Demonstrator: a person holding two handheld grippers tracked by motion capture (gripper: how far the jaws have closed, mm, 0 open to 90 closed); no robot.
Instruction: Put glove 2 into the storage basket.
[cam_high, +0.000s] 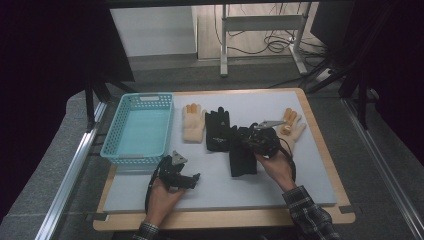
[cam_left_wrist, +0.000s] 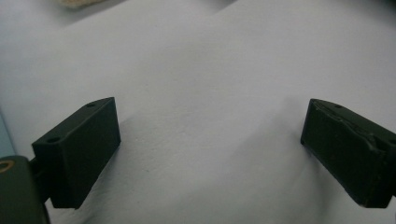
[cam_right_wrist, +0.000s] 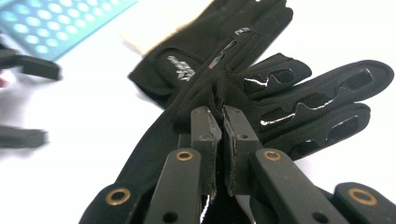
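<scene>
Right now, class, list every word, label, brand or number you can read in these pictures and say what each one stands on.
No text can be read for certain.
Black glove lying flat: a small white logo on its cuff, too blurred to read.
Black glove pinched in the right tool: glossy patches, no lettering.
Cream gloves, blue basket: no print visible.
</scene>
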